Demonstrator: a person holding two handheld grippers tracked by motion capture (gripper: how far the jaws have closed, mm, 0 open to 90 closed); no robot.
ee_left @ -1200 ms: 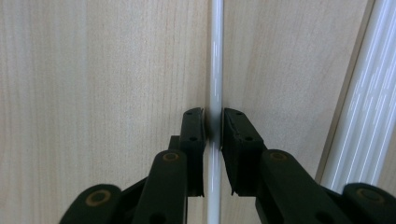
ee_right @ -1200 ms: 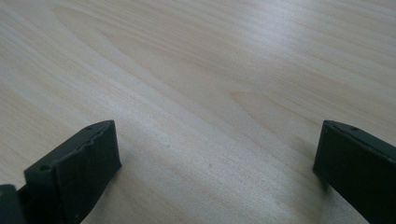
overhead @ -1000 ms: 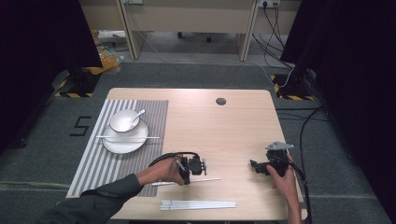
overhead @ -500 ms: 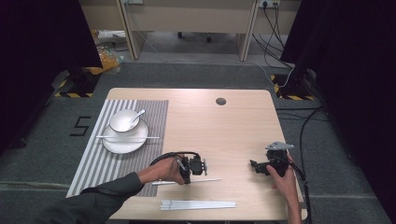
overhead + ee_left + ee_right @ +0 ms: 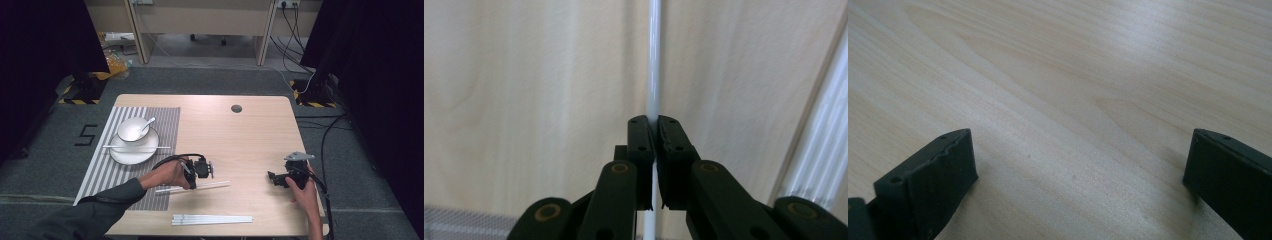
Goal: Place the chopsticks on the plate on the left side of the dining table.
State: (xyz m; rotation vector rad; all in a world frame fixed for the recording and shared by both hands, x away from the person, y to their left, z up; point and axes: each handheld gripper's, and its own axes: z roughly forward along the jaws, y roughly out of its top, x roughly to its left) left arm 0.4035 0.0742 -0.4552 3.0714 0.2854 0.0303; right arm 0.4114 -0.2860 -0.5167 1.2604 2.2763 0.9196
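Left hand-held gripper (image 5: pixel 191 176) lifted clamped chopstick (image 5: pixel 654 60) | right hand-held gripper (image 5: pixel 1080 185) open | chopstick's ends cut off

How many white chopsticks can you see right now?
At least 4: one across the plate, one chopstick held in the left tool, and a bundle near the table's front edge, seemingly two or three, too close together to separate.

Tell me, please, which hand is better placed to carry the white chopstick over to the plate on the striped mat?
Left, probably: the left tongs are shut on the chopstick, nearer the plate. The right tongs stand open over bare table, farther off.
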